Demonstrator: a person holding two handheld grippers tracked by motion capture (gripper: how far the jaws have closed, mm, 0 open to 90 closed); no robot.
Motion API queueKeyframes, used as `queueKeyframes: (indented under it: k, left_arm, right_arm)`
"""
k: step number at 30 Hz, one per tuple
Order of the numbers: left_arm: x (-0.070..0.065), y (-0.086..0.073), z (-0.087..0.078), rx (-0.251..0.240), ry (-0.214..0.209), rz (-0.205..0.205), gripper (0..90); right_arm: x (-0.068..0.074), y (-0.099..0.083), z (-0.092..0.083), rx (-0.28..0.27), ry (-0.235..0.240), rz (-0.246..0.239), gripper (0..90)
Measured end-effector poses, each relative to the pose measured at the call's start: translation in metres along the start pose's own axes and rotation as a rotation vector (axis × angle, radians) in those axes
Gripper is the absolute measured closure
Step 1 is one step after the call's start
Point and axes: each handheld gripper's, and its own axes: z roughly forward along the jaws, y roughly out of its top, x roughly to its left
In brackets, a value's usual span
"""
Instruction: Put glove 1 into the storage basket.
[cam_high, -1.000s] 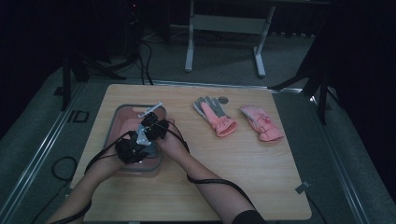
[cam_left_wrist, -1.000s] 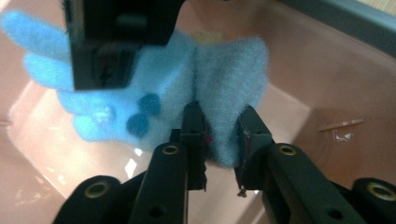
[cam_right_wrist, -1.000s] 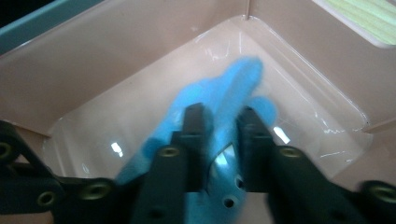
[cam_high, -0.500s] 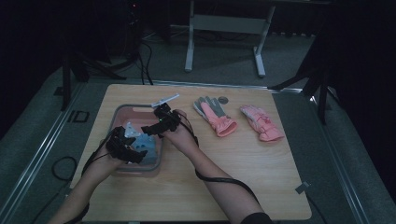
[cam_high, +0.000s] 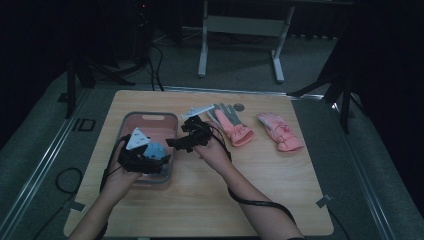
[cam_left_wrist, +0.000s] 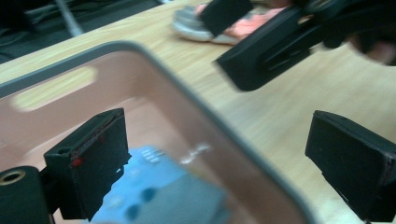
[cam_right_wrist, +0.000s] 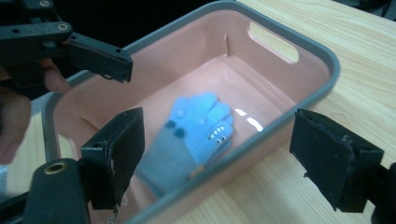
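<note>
Blue glove (cam_right_wrist: 196, 133): lies flat inside the pink basin (cam_right_wrist: 289, 100), free.
Left hand-held gripper (cam_high: 142, 157): released, just opened, above the basin.
Right hand-held gripper (cam_high: 175, 142): released, just opened, nothing between jaws.

The pink tub (cam_high: 131, 120) stands near the left edge of the table (cam_high: 280, 200), and its walls close in the blue glove (cam_right_wrist: 196, 128) from all sides. Two gloves (cam_high: 277, 131) lie toward the far right corner. The near half of the table is free.

high view: above, far | gripper views: close, share bin (cam_right_wrist: 289, 100)
</note>
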Motion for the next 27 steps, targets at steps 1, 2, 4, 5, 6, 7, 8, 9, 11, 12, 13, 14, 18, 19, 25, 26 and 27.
queueKeyframes:
  k: [1,2,4,5,6,7,8,9,11,12,13,14,18,19,25,26,27]
  left_arm:
    - [-0.004,0.002,0.001,-0.005,-0.004,0.011,6.2]
    - [-0.009,0.004,0.001,-0.009,-0.014,0.019,6.2]
    - [-0.016,0.008,0.003,-0.019,-0.039,0.017,6.2]
    - [-0.020,0.010,0.004,-0.023,-0.047,0.017,6.2]
    - [-0.025,0.012,0.004,-0.027,-0.051,0.020,6.2]
    - [-0.029,0.014,0.005,-0.033,-0.057,0.023,6.2]
    - [-0.034,0.015,0.006,-0.039,-0.070,0.027,6.2]
    - [-0.039,0.017,0.007,-0.042,-0.079,0.035,6.2]
    - [-0.048,0.021,0.010,-0.047,-0.093,0.049,6.2]
    - [-0.053,0.023,0.011,-0.051,-0.099,0.051,6.2]
    - [-0.057,0.024,0.013,-0.054,-0.104,0.057,6.2]
    - [-0.060,0.025,0.015,-0.057,-0.111,0.057,6.2]
    - [-0.074,0.027,0.025,-0.087,-0.151,0.062,6.1]
    - [-0.077,0.027,0.027,-0.087,-0.158,0.062,6.1]
    - [-0.097,0.026,0.043,-0.081,-0.203,0.085,6.1]
    - [-0.100,0.025,0.046,-0.077,-0.209,0.090,6.1]
    - [-0.103,0.025,0.048,-0.076,-0.217,0.092,6.1]
  right_arm:
    - [0.000,-0.002,-0.002,-0.004,-0.005,-0.011,17.8]
    - [-0.001,-0.004,-0.005,-0.007,-0.005,-0.023,17.7]
    - [-0.004,-0.009,-0.011,-0.016,-0.006,-0.020,17.4]
    - [-0.006,-0.011,-0.014,-0.023,-0.008,-0.019,17.5]
    - [-0.008,-0.014,-0.018,-0.030,-0.007,-0.013,17.6]
    - [-0.010,-0.017,-0.022,-0.031,-0.002,-0.002,17.7]
    - [-0.013,-0.020,-0.026,-0.035,-0.001,0.015,17.7]
    - [-0.016,-0.023,-0.030,-0.036,0.000,0.031,17.8]
    - [-0.022,-0.029,-0.039,-0.046,0.012,0.052,17.7]
    - [-0.024,-0.032,-0.043,-0.047,0.009,0.055,16.5]
    - [-0.026,-0.035,-0.048,-0.050,0.004,0.056,13.1]
    - [-0.028,-0.037,-0.052,-0.059,-0.001,0.062,12.5]
    - [-0.037,-0.048,-0.067,-0.080,-0.059,0.056,11.1]
    - [-0.040,-0.052,-0.070,-0.083,-0.066,0.061,11.1]
    - [-0.058,-0.071,-0.089,-0.089,-0.101,0.064,20.9]
    - [-0.060,-0.073,-0.092,-0.089,-0.104,0.066,21.7]
    - [-0.062,-0.076,-0.094,-0.090,-0.107,0.061,21.7]
